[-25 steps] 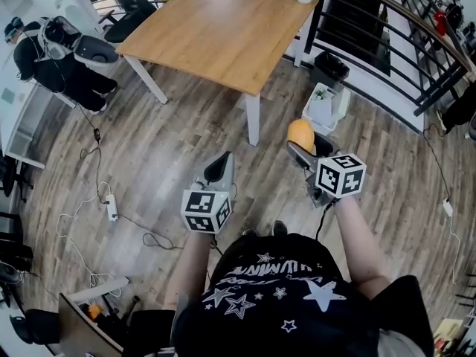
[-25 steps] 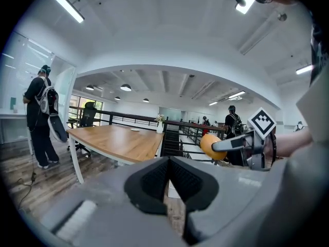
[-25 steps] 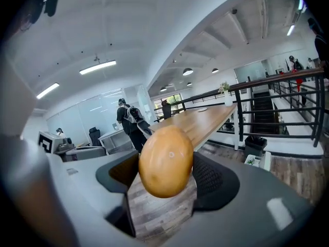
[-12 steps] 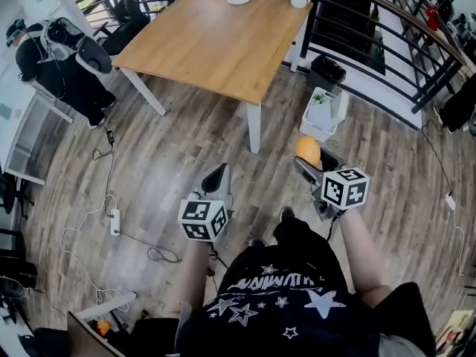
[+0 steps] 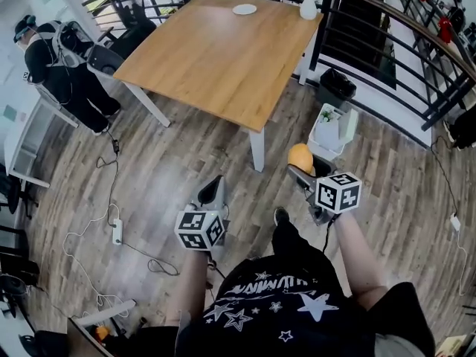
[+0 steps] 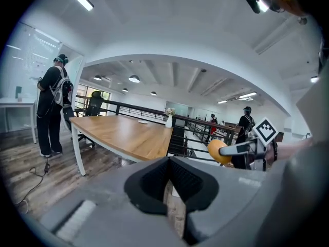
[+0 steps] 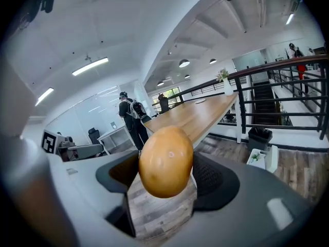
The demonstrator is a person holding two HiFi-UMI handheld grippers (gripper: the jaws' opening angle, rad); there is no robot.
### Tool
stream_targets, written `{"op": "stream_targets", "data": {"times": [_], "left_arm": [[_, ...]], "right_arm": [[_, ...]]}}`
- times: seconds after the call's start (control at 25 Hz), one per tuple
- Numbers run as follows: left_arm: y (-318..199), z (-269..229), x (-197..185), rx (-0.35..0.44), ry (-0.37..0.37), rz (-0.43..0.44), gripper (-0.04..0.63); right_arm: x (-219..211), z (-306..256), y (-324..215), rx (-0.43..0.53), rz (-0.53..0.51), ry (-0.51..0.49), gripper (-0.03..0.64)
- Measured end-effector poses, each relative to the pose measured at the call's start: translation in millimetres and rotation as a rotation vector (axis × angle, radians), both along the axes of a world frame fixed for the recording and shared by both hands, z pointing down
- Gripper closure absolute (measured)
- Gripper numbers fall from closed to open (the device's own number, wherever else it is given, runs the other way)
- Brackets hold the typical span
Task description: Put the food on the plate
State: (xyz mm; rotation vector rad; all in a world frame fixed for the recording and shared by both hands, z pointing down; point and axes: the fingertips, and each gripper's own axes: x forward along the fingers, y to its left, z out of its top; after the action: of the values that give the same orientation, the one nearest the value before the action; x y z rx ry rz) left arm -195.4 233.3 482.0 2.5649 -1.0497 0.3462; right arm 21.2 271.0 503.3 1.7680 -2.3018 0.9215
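A round yellow-orange piece of food [image 5: 300, 157] sits between the jaws of my right gripper [image 5: 303, 166], which is shut on it and held over the floor in front of the table. The right gripper view shows the food [image 7: 165, 161] filling the gap between the pads. My left gripper [image 5: 212, 192] is shut with nothing in it, level with the right one and to its left. A small white plate [image 5: 244, 9] lies at the far end of the wooden table [image 5: 216, 50], well beyond both grippers.
A white vase with flowers [image 5: 309, 7] stands on the table's far right corner. A black railing [image 5: 387, 58] runs along the right, with a white bin [image 5: 331, 131] and a black bin [image 5: 336, 86] beside it. A person [image 5: 59, 58] stands at the left. Cables [image 5: 111, 222] trail across the floor.
Both grippers have moved forward over the floor toward the table and sunk a little. The food has stayed in the right gripper's jaws.
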Motion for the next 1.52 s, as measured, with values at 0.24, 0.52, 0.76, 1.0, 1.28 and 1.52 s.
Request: {"op": "stream_targets", "data": {"times": [0.24, 0.52, 0.76, 1.0, 1.28, 1.52], "left_arm": [[-59, 0, 40, -0.01, -0.003, -0.049, 0.594], [-104, 3, 79, -0.025, -0.014, -0.083, 0.594], [-133, 2, 99, -0.018, -0.024, -0.125, 0.594], [-136, 5, 101, -0.034, -0.023, -0.193, 0.594], [-148, 9, 91, -0.046, -0.042, -0.224, 0.594], [-182, 15, 91, -0.061, -0.018, -0.22, 0.594]], "right_arm": [[44, -9, -76, 0.019, -0.033, -0.024, 0.282], [88, -4, -129, 0.002, -0.07, -0.028, 0.282], [115, 0, -169, 0.002, -0.099, -0.054, 0.282], [117, 8, -193, -0.011, -0.143, -0.086, 0.282], [108, 21, -207, -0.038, -0.172, -0.126, 0.282], [117, 20, -224, -0.044, -0.151, -0.098, 0.282]]}}
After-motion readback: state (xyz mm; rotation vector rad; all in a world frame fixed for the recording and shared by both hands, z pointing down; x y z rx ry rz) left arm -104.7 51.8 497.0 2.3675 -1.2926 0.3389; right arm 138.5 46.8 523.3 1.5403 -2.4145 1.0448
